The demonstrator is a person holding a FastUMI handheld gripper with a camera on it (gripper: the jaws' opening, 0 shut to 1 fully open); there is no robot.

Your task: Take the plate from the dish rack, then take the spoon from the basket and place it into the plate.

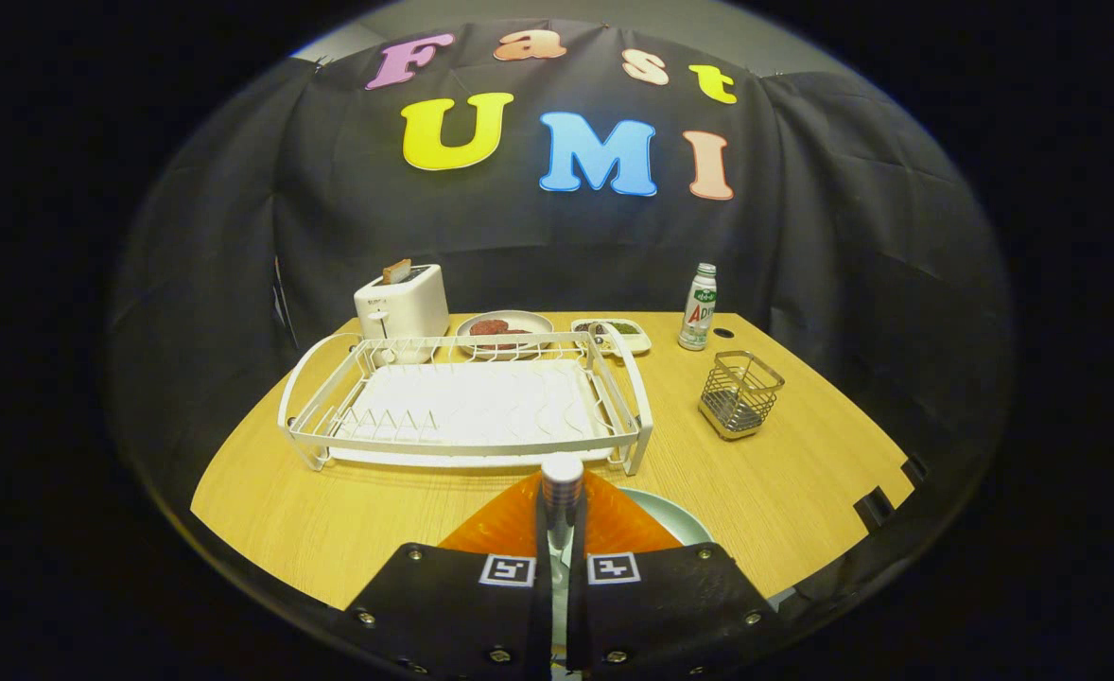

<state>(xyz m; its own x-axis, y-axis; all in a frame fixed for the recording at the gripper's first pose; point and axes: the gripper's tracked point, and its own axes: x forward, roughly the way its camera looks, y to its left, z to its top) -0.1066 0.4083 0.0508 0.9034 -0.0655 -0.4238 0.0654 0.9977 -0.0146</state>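
In the gripper view, the gripper has its two fingers pressed close together on the metal handle of the spoon, whose rounded end stands up between the fingertips; the bowl of the spoon is hidden below, so its tilt cannot be told. Just beneath and a little to the right of the fingers lies the pale plate, flat on the wooden table, with part of it covered by the fingers. Straight beyond the fingers stands the white wire dish rack on its drip tray, its slots bare, with the near rail just ahead of the spoon's end. To the right of the rack, well apart from it, sits the small wire basket, upright. Behind the rack, by the booth's dark cloth wall, a white toaster stands on the left with a slice of bread sticking out of its slot. Next to it is a round dish of reddish food, then a small rectangular tray with dark and green food. Further right a small bottle with a green and red label stands upright, with a round hole in the tabletop just beside it.
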